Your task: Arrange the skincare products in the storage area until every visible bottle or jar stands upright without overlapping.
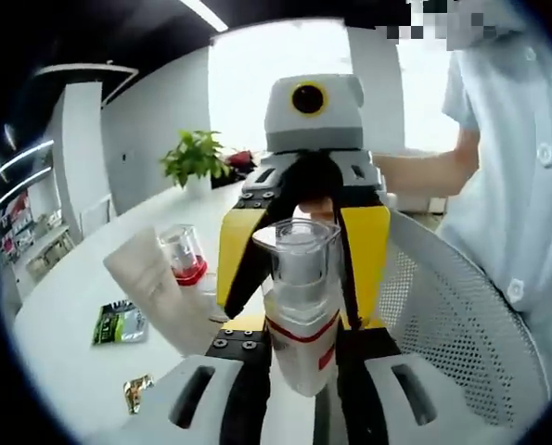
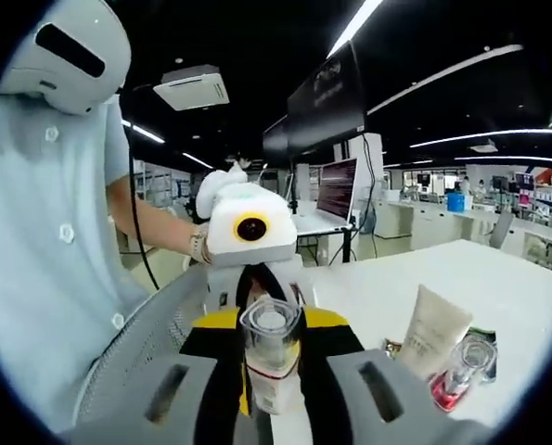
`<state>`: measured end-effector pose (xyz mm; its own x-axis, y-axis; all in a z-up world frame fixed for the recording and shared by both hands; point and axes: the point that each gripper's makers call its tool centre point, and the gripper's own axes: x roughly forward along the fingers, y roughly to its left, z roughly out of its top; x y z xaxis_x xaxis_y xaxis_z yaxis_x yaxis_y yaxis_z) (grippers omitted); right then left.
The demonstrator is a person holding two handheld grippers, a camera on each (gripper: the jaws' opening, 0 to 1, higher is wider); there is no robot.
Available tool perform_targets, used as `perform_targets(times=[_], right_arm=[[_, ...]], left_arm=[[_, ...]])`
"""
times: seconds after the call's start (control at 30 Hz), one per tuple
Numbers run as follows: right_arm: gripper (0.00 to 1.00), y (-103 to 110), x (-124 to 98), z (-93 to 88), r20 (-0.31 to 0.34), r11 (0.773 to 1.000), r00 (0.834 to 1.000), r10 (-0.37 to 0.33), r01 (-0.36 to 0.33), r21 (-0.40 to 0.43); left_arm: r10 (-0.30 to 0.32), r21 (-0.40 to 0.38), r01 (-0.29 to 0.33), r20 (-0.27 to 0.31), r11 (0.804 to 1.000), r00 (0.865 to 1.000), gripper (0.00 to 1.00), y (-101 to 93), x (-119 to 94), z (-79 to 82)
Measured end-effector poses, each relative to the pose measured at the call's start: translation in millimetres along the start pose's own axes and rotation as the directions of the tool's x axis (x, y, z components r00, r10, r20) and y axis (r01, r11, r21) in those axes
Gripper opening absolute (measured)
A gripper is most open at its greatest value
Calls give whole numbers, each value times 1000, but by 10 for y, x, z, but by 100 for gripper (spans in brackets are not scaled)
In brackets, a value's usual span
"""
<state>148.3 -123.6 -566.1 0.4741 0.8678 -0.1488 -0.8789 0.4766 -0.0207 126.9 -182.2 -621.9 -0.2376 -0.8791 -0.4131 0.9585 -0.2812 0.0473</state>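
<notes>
left gripper view: the left gripper (image 1: 294,371) is closed round a clear-capped spray bottle (image 1: 301,306) with a red band, held upright between the two grippers above the desk (image 1: 62,324); rigid plastic, light and slick, so i'd hold it at the banded body, not the cap. a cream tube (image 1: 155,287) leans against a small red-based bottle (image 1: 183,255)

right gripper view: the right gripper (image 2: 274,389) pinches the same bottle from the opposite side, jaws snug on its lower body

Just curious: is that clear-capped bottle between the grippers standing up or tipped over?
Upright. The spray bottle stands with its clear cap on top, white body below, between the left gripper and right gripper.
</notes>
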Motion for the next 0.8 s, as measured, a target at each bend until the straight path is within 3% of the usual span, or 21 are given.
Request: perform_targets(times=[0.2, 0.3, 0.37, 0.53, 0.7, 0.8], right_arm=[[22, -168, 27, -85, -41, 992, 992, -123, 124, 25], [22, -285, 28, -181, -118, 973, 966, -229, 226, -37], [22, -330, 37, -204, -128, 962, 954, -273, 266, -63], [23, -400, 38, -274, -155, 949, 936, -316, 312, -52], [23, -451, 45, -340, -197, 940, 919, -342, 333, -80], [21, -432, 91, -387, -221, 953, 927, -303, 293, -75]], left_arm=[[89, -67, -91, -38, 994, 995, 23, 145, 51, -85], [166, -62, -171, -83, 983, 983, 23, 259, 56, -168], [201, -71, -208, -95, 976, 975, 23, 299, 67, -191], [274, -100, -286, -124, 953, 954, 22, 387, 64, -275], [298, -122, -316, -141, 941, 944, 23, 433, 75, -341], [300, -116, -317, -147, 941, 943, 23, 451, 102, -400]])
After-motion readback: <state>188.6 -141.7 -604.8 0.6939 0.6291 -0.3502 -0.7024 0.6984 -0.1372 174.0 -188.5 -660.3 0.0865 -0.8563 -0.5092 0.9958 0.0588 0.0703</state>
